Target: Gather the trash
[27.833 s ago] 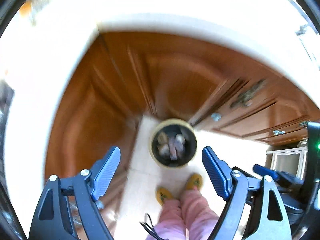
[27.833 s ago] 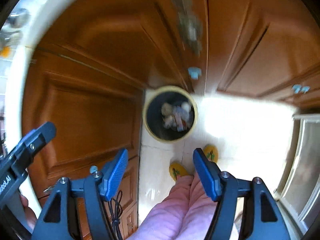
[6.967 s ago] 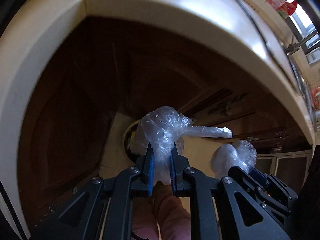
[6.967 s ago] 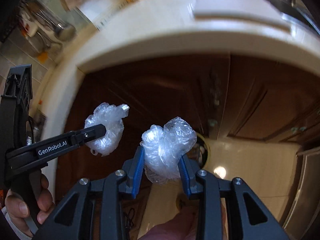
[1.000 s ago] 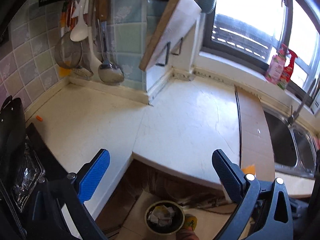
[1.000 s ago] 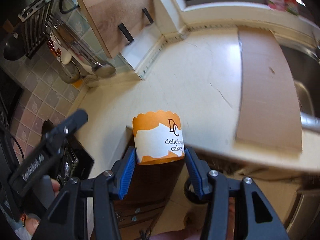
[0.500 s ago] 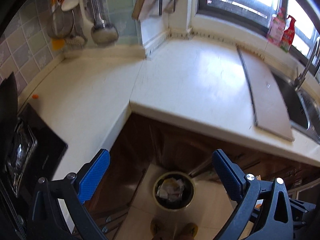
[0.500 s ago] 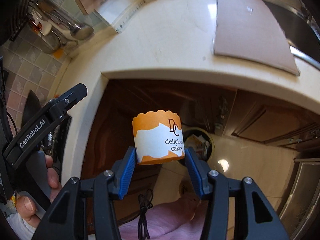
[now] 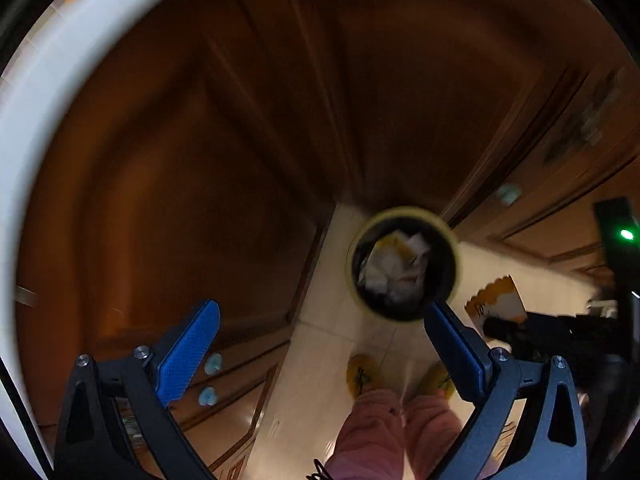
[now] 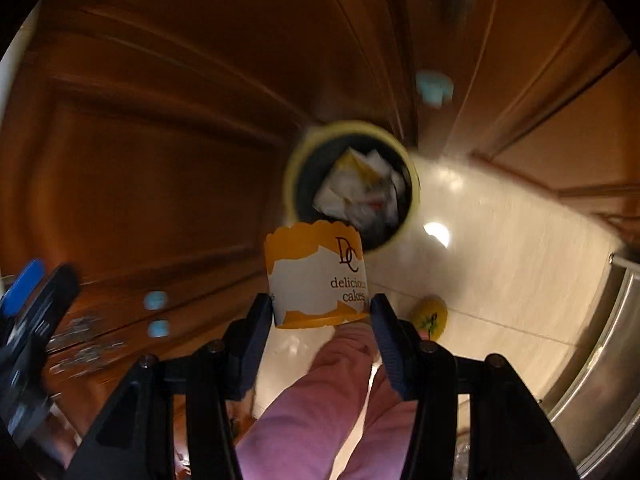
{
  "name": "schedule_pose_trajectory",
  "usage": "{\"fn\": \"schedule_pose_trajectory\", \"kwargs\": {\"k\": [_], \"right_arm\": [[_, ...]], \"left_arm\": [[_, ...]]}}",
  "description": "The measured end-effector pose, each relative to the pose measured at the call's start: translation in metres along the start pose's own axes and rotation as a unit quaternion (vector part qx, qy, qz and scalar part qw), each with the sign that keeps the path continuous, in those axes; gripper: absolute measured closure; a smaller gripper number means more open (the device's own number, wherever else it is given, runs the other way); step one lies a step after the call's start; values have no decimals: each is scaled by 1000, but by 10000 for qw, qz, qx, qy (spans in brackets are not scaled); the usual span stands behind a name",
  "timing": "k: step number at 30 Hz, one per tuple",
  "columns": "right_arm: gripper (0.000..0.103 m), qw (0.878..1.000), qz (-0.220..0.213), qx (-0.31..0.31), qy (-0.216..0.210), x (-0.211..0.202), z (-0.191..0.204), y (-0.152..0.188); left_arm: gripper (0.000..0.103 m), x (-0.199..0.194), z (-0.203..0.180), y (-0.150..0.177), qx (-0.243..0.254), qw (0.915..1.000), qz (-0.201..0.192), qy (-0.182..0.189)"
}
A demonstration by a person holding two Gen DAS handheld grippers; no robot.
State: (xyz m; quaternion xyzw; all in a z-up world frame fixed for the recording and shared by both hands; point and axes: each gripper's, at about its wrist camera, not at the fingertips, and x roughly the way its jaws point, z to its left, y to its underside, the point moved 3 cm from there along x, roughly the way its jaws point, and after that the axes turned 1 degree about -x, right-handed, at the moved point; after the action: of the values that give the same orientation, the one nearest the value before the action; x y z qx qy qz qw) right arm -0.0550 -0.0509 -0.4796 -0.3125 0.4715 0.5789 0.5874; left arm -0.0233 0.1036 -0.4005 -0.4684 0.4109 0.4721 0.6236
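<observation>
An orange and white paper cake cup (image 10: 318, 278) printed "delicious cakes" sits upright between the blue pads of my right gripper (image 10: 320, 312), which is shut on it. Just beyond and below it stands a round bin (image 10: 298, 168) with a yellow rim, holding crumpled white and orange trash. In the left wrist view the same bin (image 9: 456, 240) is on the pale floor ahead, and the cake cup (image 9: 496, 300) shows at its right. My left gripper (image 9: 320, 344) points down at the floor, open and empty.
Brown wooden cabinet doors (image 9: 200, 160) with light blue knobs (image 10: 434, 88) surround the bin on the left and behind. A white countertop edge (image 9: 24, 140) curves along the left. A person's pink trouser legs (image 9: 384, 432) and yellow slippers (image 10: 430, 318) stand on the pale tiled floor.
Both grippers have dropped from above the countertop to cabinet height and tipped down towards the bin. The bin looks larger and nearer. The cake cup stays held in the right gripper.
</observation>
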Motion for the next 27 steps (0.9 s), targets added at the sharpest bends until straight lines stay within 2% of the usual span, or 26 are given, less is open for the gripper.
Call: {"fn": "schedule_pose_trajectory", "kwargs": {"k": [5, 11, 12, 14, 16, 22, 27], "right_arm": [[51, 9997, 159, 188, 87, 75, -15, -26], [50, 9990, 149, 396, -145, 109, -21, -57], [48, 9989, 119, 412, -164, 111, -21, -60], [37, 9988, 29, 426, -247, 114, -20, -65], [34, 9988, -66, 403, -254, 113, -18, -69], [34, 9988, -215, 408, -166, 97, -20, -61], [34, 9996, -252, 143, -66, 71, -12, -47]], "left_arm": [[2, 59, -11, 14, 131, 9997, 136, -172], [2, 90, -17, 14, 104, 9997, 131, -162], [2, 93, -16, 13, 101, 9998, 121, -151], [2, 99, -13, 10, 86, 9998, 103, -135], [2, 102, -11, 8, 61, 9999, 104, -106], [2, 101, -1, -1, -30, 10000, 45, 30], [2, 82, 0, -9, 1, 9999, 4, 121]]}}
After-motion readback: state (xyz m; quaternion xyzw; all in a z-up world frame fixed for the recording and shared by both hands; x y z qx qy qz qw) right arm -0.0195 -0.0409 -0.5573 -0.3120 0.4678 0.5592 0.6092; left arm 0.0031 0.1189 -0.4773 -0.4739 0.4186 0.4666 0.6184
